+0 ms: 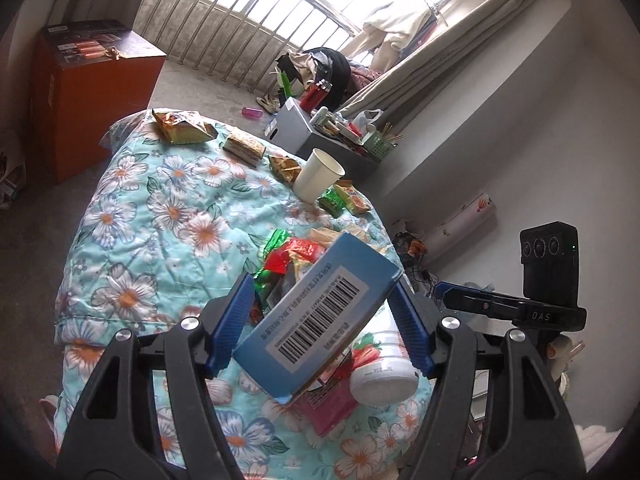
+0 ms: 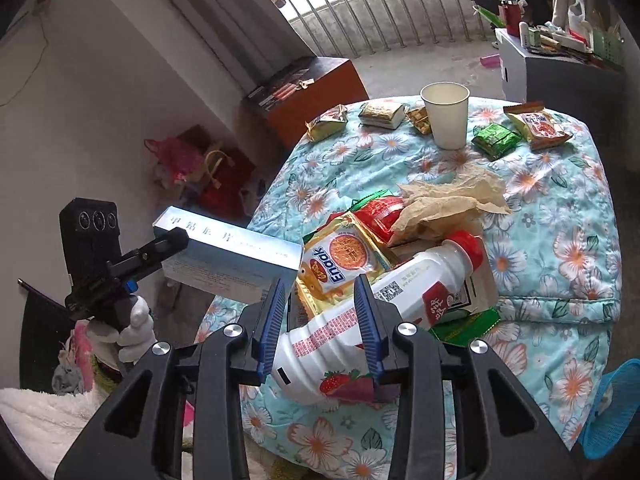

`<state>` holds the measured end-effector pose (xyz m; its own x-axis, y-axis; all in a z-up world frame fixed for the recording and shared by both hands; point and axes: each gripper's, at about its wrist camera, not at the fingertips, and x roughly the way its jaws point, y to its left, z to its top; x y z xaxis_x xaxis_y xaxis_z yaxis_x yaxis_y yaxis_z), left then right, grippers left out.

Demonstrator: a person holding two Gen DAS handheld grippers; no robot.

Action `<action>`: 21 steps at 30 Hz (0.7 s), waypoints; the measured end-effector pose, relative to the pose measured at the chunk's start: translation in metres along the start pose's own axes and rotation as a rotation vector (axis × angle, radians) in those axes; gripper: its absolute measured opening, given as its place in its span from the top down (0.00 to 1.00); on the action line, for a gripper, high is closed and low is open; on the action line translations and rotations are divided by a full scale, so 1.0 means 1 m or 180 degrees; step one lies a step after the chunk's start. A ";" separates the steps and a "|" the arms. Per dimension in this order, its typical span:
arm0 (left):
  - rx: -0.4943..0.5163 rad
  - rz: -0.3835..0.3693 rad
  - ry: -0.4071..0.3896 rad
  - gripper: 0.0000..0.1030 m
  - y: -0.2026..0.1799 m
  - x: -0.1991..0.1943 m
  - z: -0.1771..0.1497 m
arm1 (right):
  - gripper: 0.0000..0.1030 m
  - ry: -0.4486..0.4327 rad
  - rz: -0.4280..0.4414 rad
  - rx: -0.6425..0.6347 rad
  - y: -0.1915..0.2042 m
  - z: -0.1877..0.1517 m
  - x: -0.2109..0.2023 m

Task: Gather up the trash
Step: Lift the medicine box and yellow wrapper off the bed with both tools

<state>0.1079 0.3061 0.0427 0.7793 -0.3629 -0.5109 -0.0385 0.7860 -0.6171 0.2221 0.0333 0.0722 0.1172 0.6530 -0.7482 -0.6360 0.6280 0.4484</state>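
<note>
Left hand-held gripper clamping blue box, hiding wrappers; right hand-held gripper loose astride bottle.

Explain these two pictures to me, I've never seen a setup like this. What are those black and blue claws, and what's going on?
A person holds a grabbing tool in each hand, and each tool has a camera looking along its two blue fingers. The left-wrist picture comes from the left tool, which grips a blue box in the air. The right-wrist picture comes from the right tool. It straddles a white bottle lying on a pile of snack wrappers, seemingly not squeezing yet. A paper cup and more packets sit on the flowered quilt.
</note>
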 end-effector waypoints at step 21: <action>-0.0660 0.0504 -0.0056 0.24 0.112 -0.021 -0.039 | 0.48 0.0853 -0.0586 -0.0792 0.053 0.038 0.088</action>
<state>0.0632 0.3827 -0.0391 0.7640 -0.2334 -0.6016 -0.2868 0.7123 -0.6406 0.2273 0.1405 0.0489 0.0644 0.3852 -0.9206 -0.7919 0.5811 0.1877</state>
